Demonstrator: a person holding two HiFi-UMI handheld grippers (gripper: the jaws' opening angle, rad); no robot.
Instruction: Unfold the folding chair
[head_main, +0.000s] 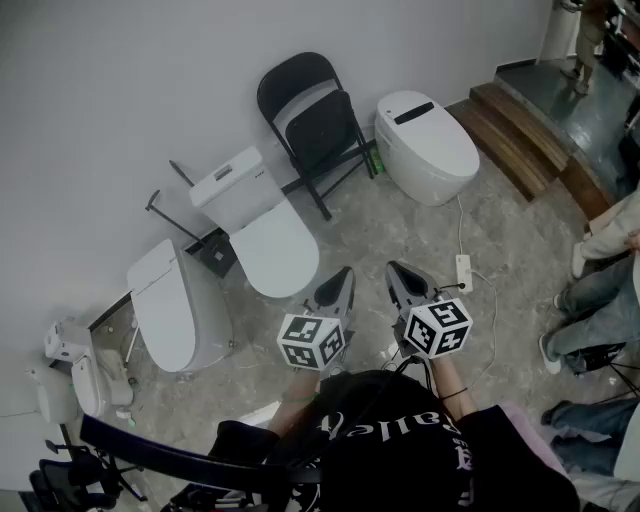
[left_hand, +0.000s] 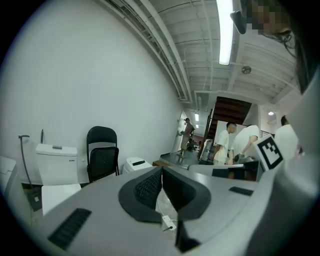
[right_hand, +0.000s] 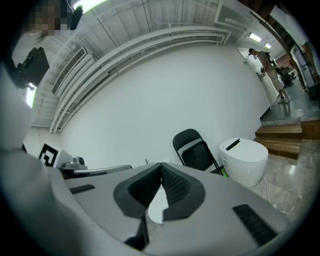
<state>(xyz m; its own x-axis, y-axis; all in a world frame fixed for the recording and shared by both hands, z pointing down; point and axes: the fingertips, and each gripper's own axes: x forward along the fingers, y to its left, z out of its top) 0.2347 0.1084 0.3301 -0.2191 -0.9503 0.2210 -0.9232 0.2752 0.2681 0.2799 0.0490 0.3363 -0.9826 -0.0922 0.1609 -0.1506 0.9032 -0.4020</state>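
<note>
**Head view.** The black metal folding chair (head_main: 310, 125) stands folded, seat flipped up, at the white wall (head_main: 120, 90). It lies at 11 o'clock from both tools, between a white tank toilet (head_main: 255, 225) at its 7 o'clock and a white tankless toilet (head_main: 425, 145) at its 3 o'clock. The left tool (head_main: 342, 278) and right tool (head_main: 398, 276) hang side by side, well apart from the chair, each clenched on nothing.

Recommendation: close in and part the jaws first. Then steady the backrest top with one tool and press the seat's front edge down with the other, pulling clear of the crowding toilets.

**Left gripper view.** The left tool (left_hand: 161, 182) has its jaws together and empty. The chair (left_hand: 102, 155) sits at 10 o'clock.

**Right gripper view.** The right tool (right_hand: 161, 181) is likewise closed and empty. The chair (right_hand: 196, 150) sits at 1 o'clock.

**Not determinable.** The hinge links are too small to read. The chair feet are cut off by the tool bodies in both gripper views. Whether the backrest touches the wall cannot be told.
</note>
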